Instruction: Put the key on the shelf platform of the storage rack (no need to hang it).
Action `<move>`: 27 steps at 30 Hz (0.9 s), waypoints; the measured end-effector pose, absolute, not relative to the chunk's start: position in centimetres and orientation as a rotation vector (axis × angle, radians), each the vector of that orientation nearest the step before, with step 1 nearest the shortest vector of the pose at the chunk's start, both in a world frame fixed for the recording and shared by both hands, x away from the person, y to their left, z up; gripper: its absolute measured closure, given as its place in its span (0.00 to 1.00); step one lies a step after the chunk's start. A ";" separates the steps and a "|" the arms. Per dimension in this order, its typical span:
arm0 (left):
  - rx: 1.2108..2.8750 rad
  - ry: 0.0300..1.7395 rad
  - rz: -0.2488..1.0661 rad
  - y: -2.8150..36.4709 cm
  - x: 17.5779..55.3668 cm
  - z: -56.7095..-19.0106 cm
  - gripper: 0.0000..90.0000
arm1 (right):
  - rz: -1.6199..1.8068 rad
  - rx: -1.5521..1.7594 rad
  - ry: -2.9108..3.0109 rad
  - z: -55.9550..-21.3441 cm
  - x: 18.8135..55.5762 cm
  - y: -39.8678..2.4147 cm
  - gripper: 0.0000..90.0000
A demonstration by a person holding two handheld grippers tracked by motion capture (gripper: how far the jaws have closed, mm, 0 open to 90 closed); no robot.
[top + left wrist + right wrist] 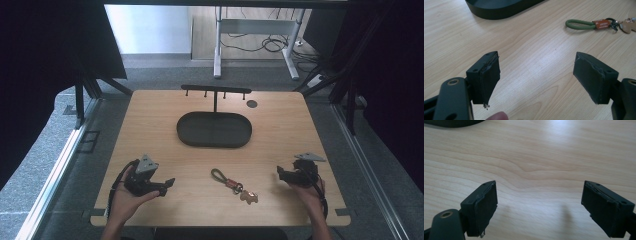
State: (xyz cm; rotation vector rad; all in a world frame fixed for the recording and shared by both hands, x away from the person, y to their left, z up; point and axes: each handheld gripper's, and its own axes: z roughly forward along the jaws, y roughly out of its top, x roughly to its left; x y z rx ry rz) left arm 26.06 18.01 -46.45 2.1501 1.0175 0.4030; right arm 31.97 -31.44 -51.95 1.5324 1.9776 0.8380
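A keychain point(234, 184) lies on the wooden table point(150, 130) near its front edge: a green cord loop point(579, 24), an orange tag point(602, 23) and a tan charm point(627, 25). To its left my left gripper point(167, 186) rests in a hand, open, jaws wide with bare wood between them point(536, 77). At the right, my right gripper point(281, 173) is open too, empty, pointing left toward the keychain point(539, 205). A black oval tray point(214, 129) with a hook stand point(216, 90) sits at the table's far middle.
A small dark disc point(252, 104) lies at the back right of the table. Behind the table stand a white desk frame point(255, 45) and cables on the floor. Dark curtains hang at both sides.
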 end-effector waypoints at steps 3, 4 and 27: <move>2.154 1.000 0.404 17.7 25.8 -46.3 0.24 | 0.867 1.514 1.990 -51.4 31.2 -32.0 0.17; 2.153 0.991 0.404 17.6 25.7 -46.2 0.24 | 0.869 1.509 1.998 -51.3 31.0 -32.1 0.17; 2.124 0.946 0.347 17.3 25.5 -45.4 0.24 | 0.886 1.370 2.129 -49.5 30.2 -31.3 0.21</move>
